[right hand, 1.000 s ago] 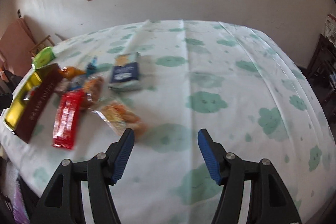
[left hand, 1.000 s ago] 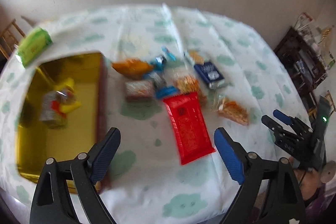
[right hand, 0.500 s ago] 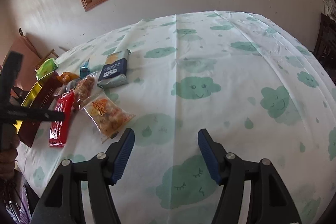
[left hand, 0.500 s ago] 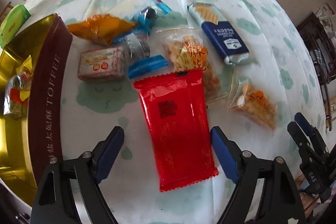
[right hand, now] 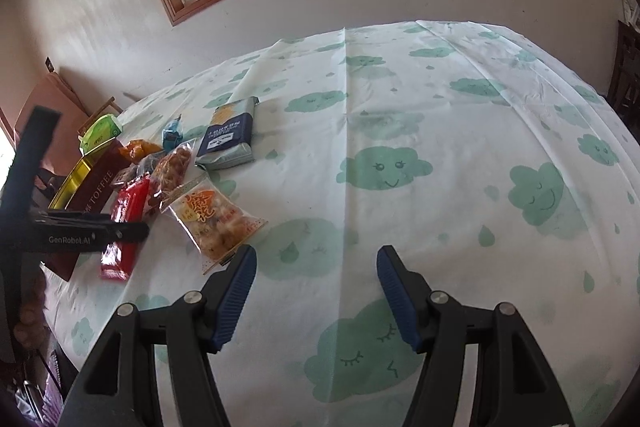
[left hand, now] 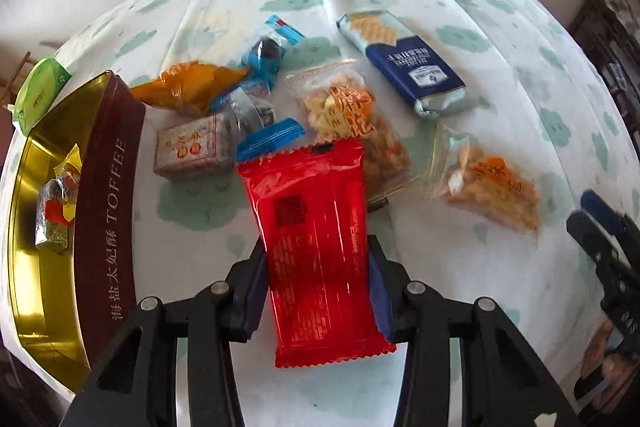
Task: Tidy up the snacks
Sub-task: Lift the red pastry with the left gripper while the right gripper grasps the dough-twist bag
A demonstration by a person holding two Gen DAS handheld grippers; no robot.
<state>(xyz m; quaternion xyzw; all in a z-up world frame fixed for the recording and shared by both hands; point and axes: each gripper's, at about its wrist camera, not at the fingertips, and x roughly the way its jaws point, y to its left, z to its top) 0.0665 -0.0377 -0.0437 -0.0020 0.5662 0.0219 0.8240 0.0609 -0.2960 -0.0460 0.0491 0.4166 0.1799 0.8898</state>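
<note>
Closing: my left gripper (left hand: 318, 291) is drawing its jaws in on the red pack (left hand: 316, 247), one pad at each long edge (whether they press yet, I cannot tell).
Place: pack flat on the cloth (left hand: 460, 267), beside the tin (left hand: 106, 195), its far end on a clear bag (left hand: 352, 123).
Handling: I judge it light, soft and slick; the film should buckle, so hold mid-length across the width.
Materials: glossy crimped foil, gold-lined tin, creased cloud-print cloth.
Shapes: flat oblong pack; long straight-walled tin.
Right gripper (right hand: 316, 291): jaws apart, empty, above bare cloth.
</note>
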